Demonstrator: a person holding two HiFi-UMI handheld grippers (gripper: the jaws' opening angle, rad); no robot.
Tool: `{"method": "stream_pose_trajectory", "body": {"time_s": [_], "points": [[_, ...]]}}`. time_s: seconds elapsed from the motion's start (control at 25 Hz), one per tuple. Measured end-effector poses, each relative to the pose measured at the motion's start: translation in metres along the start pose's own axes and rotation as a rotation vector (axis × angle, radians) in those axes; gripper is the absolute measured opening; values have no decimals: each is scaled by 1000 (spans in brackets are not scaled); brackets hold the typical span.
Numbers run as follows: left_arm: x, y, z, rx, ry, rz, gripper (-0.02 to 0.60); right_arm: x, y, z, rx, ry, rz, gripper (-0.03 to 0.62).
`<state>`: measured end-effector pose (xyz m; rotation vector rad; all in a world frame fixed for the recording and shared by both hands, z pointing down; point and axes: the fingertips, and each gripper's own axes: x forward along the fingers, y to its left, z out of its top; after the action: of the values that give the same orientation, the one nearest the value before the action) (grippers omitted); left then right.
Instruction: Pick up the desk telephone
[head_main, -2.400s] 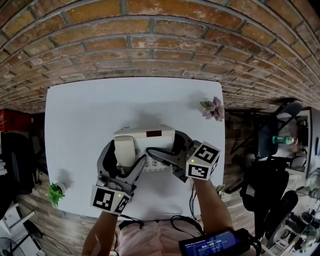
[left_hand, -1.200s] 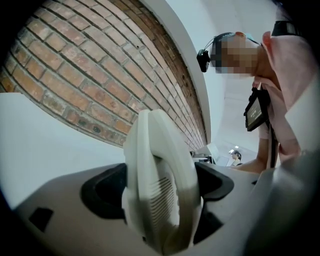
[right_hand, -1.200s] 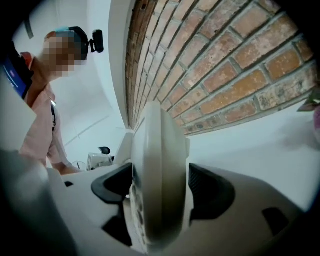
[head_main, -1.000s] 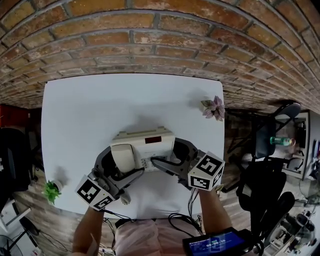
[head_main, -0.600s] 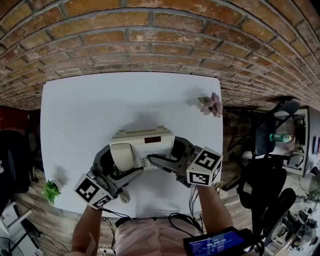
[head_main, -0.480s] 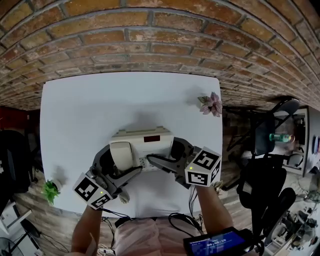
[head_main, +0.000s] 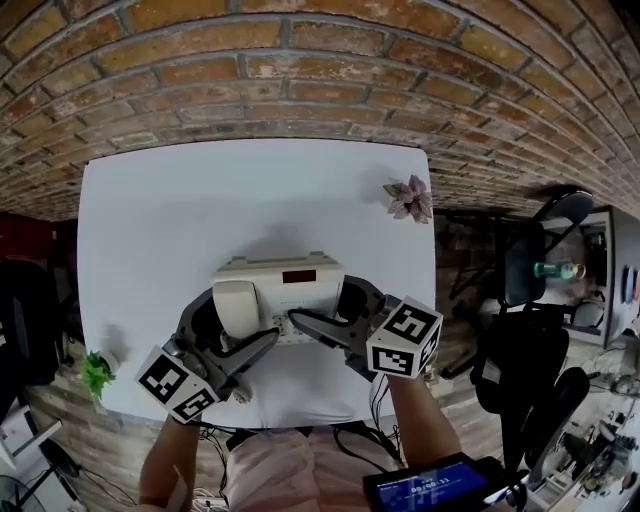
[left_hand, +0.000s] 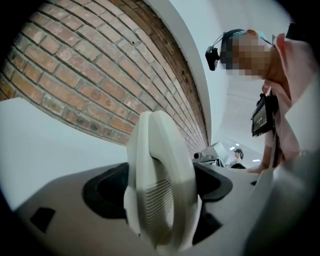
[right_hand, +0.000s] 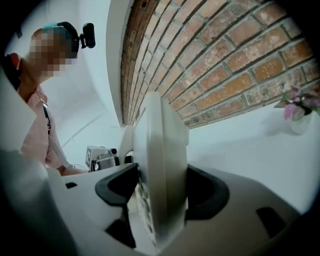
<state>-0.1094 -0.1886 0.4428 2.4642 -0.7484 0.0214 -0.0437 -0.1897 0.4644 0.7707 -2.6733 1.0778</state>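
A cream desk telephone (head_main: 285, 283) with its handset on the left sits near the front of the white table (head_main: 200, 200). My left gripper (head_main: 238, 318) is shut on the handset end; in the left gripper view both black pads press the handset (left_hand: 160, 190). My right gripper (head_main: 322, 302) grips the phone's right end. Its jaws have just been closing with the telephone's edge (right_hand: 160, 165) between them, and the pads now rest against it. I cannot tell whether the phone is off the table.
A small pink potted plant (head_main: 405, 198) stands at the table's far right corner, and a green one (head_main: 95, 372) at the near left corner. A brick wall (head_main: 320, 70) runs behind the table. An office chair (head_main: 545, 240) is off to the right.
The left gripper's marker cube has swung out to the left since the earliest frame. The right jaws have narrowed onto the phone's right end. The phone has hardly shifted on the table.
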Motion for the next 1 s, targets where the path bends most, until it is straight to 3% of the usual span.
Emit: {"method": "stream_pose_trajectory", "body": {"time_s": [0.52, 1.0], "points": [[-23, -68, 50, -8, -1, 62, 411, -47, 64, 40, -49, -29, -3, 295], [-42, -137, 107, 55, -64, 89, 403, -98, 125, 83, -129, -108, 18, 290]]}}
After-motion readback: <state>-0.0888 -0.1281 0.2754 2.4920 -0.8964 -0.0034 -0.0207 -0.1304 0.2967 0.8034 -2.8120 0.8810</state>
